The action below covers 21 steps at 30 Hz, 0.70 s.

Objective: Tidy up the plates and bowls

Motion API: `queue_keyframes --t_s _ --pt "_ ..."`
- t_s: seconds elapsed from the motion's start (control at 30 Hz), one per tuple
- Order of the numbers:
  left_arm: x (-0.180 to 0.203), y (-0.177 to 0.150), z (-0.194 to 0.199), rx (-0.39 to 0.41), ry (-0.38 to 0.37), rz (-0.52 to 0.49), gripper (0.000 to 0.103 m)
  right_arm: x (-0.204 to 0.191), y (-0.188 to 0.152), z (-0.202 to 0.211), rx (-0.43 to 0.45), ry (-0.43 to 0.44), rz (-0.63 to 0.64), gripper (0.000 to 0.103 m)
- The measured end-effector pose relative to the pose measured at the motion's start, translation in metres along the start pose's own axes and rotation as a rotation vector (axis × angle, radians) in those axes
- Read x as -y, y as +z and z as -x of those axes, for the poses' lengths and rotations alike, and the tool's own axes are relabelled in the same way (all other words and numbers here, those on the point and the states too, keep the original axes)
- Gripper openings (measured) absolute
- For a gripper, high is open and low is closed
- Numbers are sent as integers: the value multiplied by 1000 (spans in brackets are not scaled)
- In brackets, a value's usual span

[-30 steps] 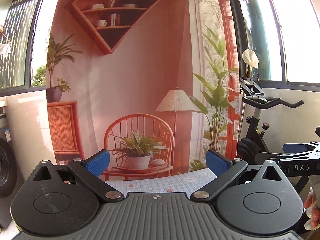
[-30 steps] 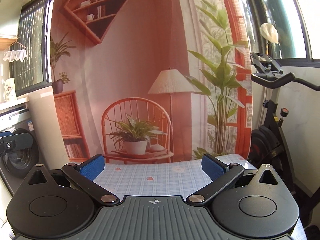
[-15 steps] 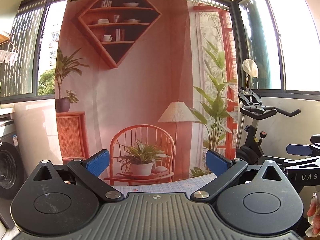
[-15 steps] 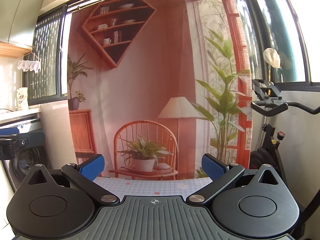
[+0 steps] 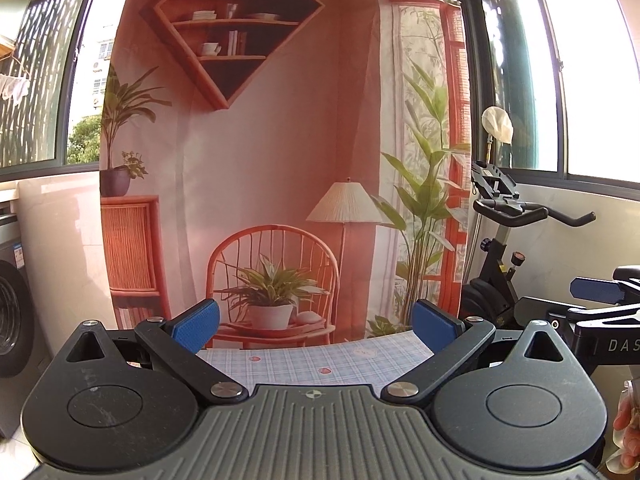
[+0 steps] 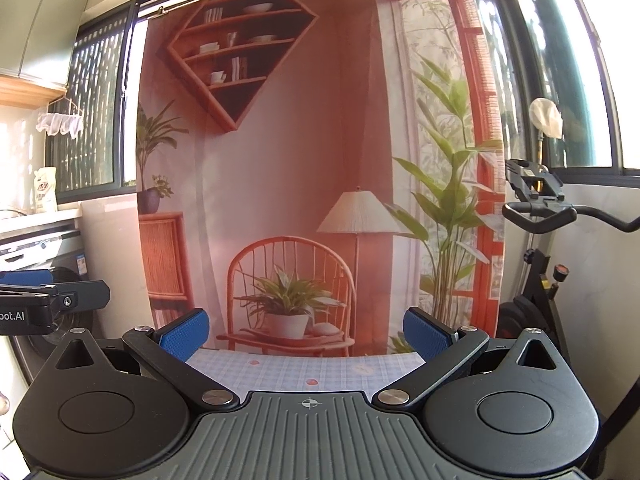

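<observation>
**Both grippers level out over a strip of table, no dishes in sight**

Compared with a second ago, both views have tipped up and then partly back down: the checked tablecloth (image 5: 316,360) shrank to a sliver and now fills a slightly wider band at lower centre. The left gripper (image 5: 314,322) has its blue pads wide apart with nothing between them; the right gripper (image 6: 306,330) is likewise spread and empty. Each shows at the edge of the other's view, right gripper at the right edge, left gripper (image 6: 40,304) at the left edge, so they are held side by side, probably a ready pose before any reach.

No plates or bowls appear in either view; they likely sit lower on the table, beneath the frame. A printed backdrop (image 5: 256,160) fills the centre, an exercise bike (image 5: 512,248) stands at right, and a washing machine (image 6: 44,280) at left.
</observation>
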State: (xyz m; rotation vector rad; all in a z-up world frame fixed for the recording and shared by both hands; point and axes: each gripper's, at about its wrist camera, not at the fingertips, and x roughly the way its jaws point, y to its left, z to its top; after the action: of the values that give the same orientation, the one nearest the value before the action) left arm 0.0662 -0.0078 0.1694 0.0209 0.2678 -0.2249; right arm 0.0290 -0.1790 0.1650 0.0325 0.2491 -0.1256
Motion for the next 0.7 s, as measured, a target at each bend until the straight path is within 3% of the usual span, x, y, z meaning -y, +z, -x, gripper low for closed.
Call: queue_keyframes --t_s 0.7 --pt "0 -8 -8 -18 -84 13 103 11 -5 0 -10 -56 -15 103"
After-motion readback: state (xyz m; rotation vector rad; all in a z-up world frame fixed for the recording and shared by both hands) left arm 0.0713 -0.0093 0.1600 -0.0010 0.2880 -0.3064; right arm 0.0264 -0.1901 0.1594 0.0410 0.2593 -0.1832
